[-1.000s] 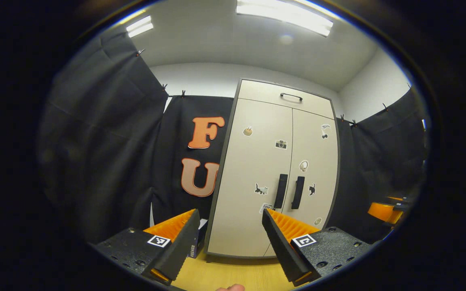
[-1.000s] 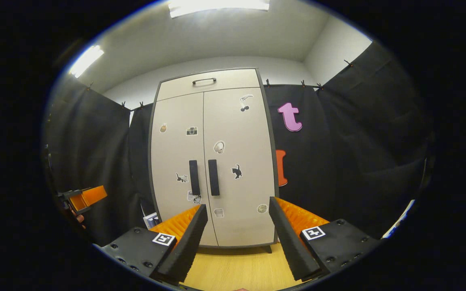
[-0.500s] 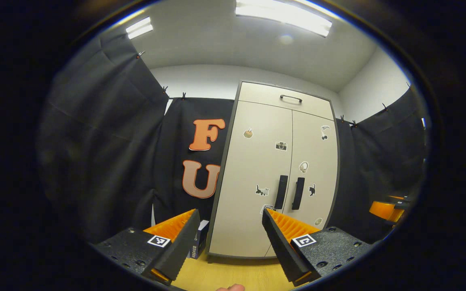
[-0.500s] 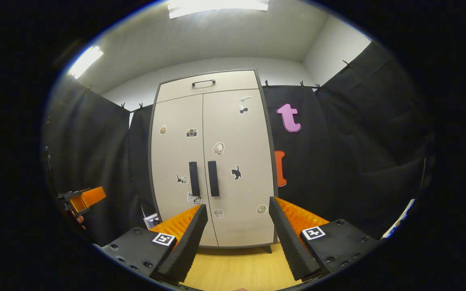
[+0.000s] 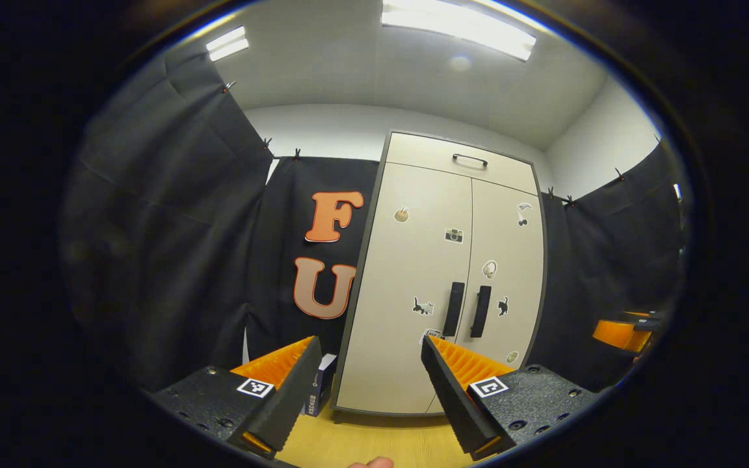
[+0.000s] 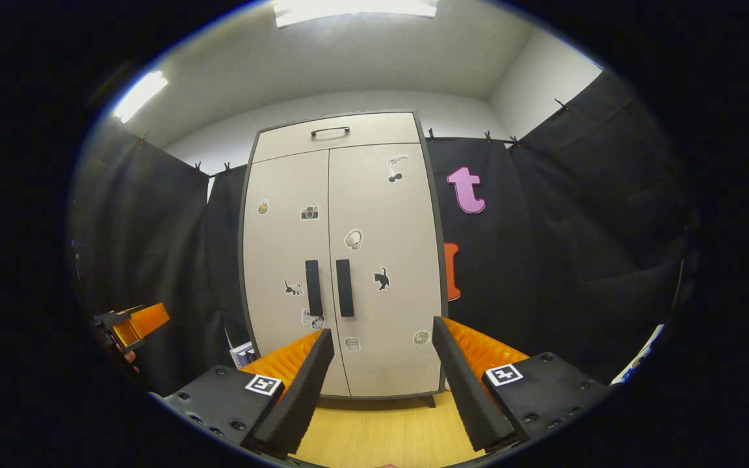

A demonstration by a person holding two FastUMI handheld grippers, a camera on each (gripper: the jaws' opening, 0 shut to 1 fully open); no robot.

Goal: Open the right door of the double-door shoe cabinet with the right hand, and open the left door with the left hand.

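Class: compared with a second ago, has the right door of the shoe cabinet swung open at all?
No. The right door sits flush beside the left door, handles parallel as before.

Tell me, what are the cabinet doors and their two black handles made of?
The cabinet doors look like smooth, matte beige painted board or laminate: flat, even, no grain showing. The handles look like matte black plastic or coated metal; the pictures cannot settle which.

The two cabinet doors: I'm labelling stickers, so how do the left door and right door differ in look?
The left door carries a camera sticker high up; the right door carries a cherry-like one near its top. The left door's cat sticker is pale and patchy; the right door's cat is black. Both are shut, beige, each with a dark vertical handle beside the centre seam.
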